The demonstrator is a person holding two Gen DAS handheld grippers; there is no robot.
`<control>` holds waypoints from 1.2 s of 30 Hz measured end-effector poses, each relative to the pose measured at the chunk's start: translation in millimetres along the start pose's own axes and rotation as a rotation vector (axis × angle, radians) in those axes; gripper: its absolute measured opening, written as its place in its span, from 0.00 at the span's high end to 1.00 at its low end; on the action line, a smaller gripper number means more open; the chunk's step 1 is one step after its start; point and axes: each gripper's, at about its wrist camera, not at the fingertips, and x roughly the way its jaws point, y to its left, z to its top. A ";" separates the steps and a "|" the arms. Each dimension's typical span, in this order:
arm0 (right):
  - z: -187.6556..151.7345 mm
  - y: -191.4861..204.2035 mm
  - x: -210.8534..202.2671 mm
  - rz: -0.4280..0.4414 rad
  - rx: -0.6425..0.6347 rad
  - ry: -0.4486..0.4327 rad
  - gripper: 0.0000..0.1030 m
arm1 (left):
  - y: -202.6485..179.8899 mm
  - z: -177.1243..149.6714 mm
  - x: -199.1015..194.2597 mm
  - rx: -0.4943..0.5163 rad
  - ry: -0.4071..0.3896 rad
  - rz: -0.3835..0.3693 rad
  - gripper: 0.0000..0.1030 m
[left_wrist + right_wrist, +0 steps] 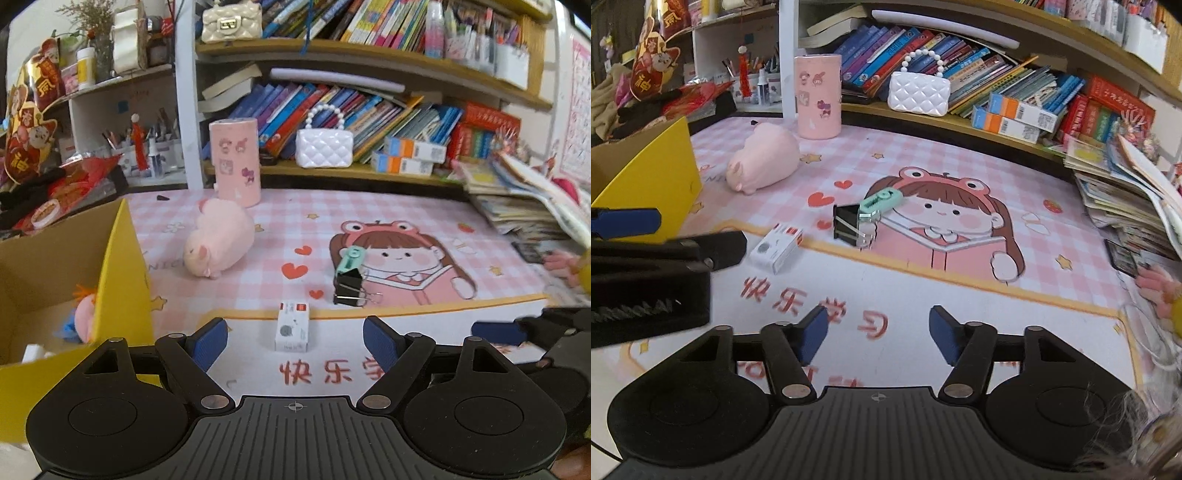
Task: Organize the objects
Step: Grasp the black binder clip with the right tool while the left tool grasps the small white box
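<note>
Big pink mat w/ a yellow box at 9 o'clock. Pink pig toy at 11. Black clip + green thing mid-mat. Small white box at 12 from the left gripper, jaws wide, empty. Right gripper half wide, empty.

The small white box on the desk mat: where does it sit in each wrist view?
Left wrist: the small white box lies low and central, just ahead of the open jaws.
Right wrist: the box lies left of centre, angled, near the other gripper's arm.
Shared landmark: the black binder clip, to the box's right in both views.
</note>
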 end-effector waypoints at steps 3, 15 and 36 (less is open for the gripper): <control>8.1 -7.0 11.2 0.020 -0.005 -0.013 0.47 | -1.7 5.9 19.1 -0.010 0.035 0.017 0.32; 33.0 -28.9 47.9 0.091 0.000 -0.018 0.53 | 4.5 15.8 96.4 -0.070 0.181 0.063 0.50; 51.7 -13.7 92.6 0.203 -0.134 -0.013 0.69 | 25.8 27.0 61.2 -0.227 0.153 0.017 0.73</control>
